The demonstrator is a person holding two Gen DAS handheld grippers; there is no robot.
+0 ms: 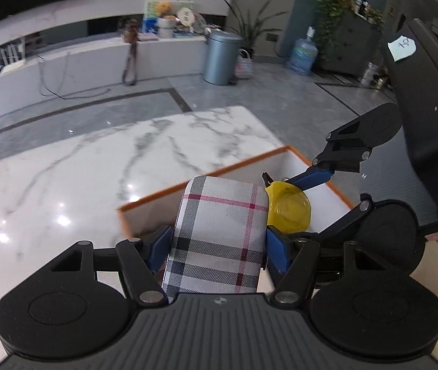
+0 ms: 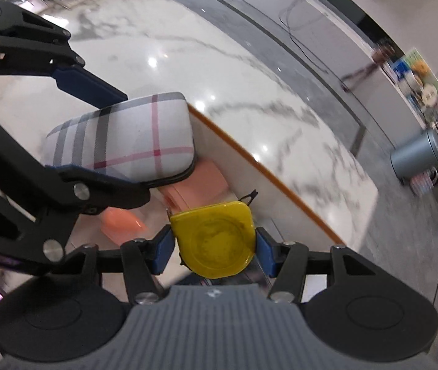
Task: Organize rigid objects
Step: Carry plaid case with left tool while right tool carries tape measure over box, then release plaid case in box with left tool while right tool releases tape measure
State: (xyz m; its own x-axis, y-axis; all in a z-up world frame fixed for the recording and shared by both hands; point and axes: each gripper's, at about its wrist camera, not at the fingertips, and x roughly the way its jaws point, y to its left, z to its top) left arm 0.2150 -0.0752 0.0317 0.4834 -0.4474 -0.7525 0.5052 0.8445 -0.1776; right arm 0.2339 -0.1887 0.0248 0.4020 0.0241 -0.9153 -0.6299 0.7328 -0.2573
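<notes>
Left gripper (image 1: 219,243): blue pads pinch the sides of a rounded hard case covered in white fabric with grey and red plaid (image 1: 219,231). Jaws stand wide, but only because the case fills them; pads are pressed to both flanks. The case is carried clear of any surface, its far end reaching over the box below.

Right gripper (image 2: 214,243): pads clamp the two sides of a flat yellow plastic tape measure (image 2: 215,240), with a small dark metal hook showing at its upper corner. Also carried in the air, just beside the plaid case and over the same box.

Below both: an open white box with an orange rim (image 2: 283,189), standing on a glossy white marble table with grey veins (image 1: 95,166). Inside it, seen from the right wrist, are a pale pink block-shaped item (image 2: 200,178) and a smaller orange-pink piece (image 2: 120,225); what they are I cannot tell.

Progress, as a judgement: midway. At least two things already lie in the box, and two more are in the grippers above it. Neither held item has been set down. Remaining: lower the case and tape measure into free space beside the pink pieces and release. Whether more items wait elsewhere is not visible; the tabletop in view is bare.

Background: grey floor, metal bin, water bottle, plants.
</notes>
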